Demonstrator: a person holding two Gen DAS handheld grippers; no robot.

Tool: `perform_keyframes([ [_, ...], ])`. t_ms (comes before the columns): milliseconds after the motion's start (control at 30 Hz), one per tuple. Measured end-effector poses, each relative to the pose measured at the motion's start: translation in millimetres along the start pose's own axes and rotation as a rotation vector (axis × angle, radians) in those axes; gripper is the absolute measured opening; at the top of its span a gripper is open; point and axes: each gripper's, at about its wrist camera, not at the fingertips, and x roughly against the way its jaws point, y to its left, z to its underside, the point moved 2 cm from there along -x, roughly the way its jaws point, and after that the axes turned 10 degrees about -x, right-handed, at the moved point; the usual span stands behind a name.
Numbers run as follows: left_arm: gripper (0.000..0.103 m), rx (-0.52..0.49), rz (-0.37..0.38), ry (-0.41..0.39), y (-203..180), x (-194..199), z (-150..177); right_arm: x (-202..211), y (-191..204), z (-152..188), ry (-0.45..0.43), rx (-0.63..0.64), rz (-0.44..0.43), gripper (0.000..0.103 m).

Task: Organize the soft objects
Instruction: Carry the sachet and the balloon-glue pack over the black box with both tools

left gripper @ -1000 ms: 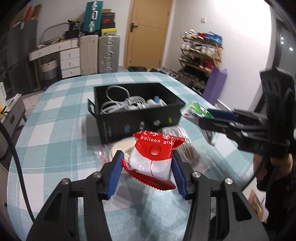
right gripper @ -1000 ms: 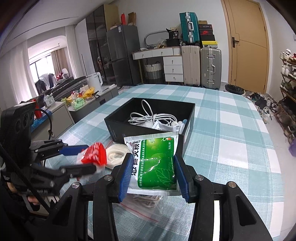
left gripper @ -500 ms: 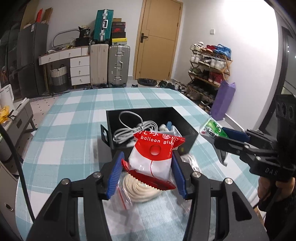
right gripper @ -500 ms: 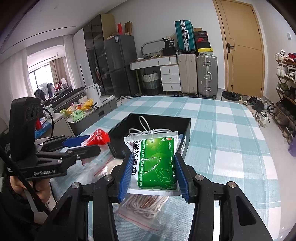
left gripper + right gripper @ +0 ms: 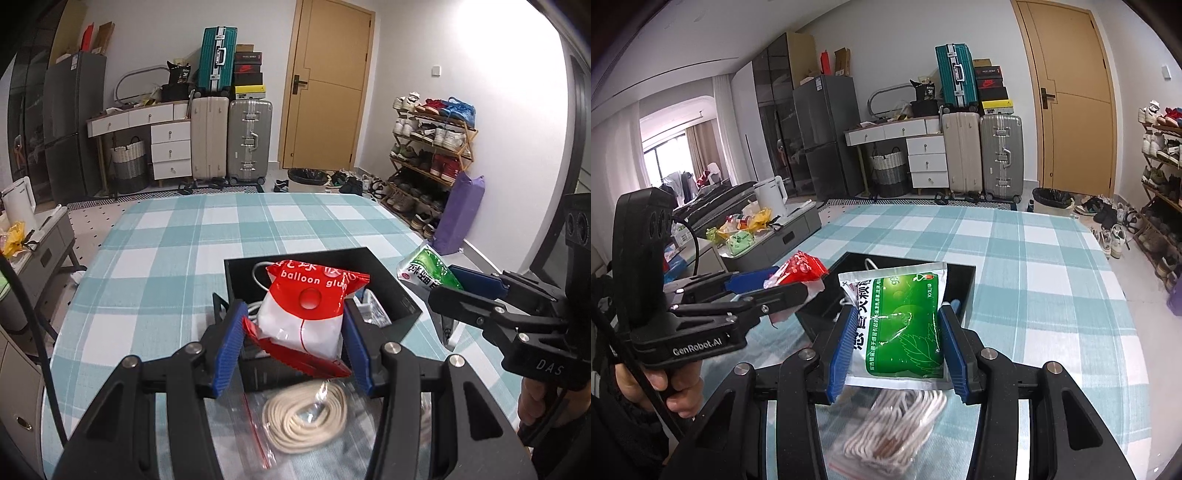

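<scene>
I see a large worktop [image 5: 155, 236] covered in a teal and white checked cloth, filling the lower half of both views. On it sits an open black box [image 5: 384, 280] with white cables [image 5: 258, 273] coiled inside.

My left gripper [image 5: 295, 343] hangs above the near edge of the box. Its jaws are partly closed and clamped on a red and white packet [image 5: 306, 314] printed "balloon glue", which stands upright between the blue pads [image 5: 231, 347]. My right gripper [image 5: 897, 347] is just beside it, to the right, also above the box. Its jaws are closed fairly narrow on a green and white sachet [image 5: 901, 325], held flat and upright between its pads.

Two things lie on the cloth in front of the box, below the grippers. One is a clear zip bag holding a coil of cream cord [image 5: 306, 417]. The other is a clear bag of white and brownish strands [image 5: 890, 432], blurred in the right view.

A hand [image 5: 665, 387] grips the left gripper's handle at the lower left of the right view.
</scene>
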Motion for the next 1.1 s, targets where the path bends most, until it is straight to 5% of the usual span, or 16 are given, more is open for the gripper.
perform_keyframes([
  [1100, 0.051, 0.026, -0.04, 0.073, 12.9, -70.0, -5.5, -97.6, -16.4, -27.4, 0.108, 0.016, 0.044, 0.045],
])
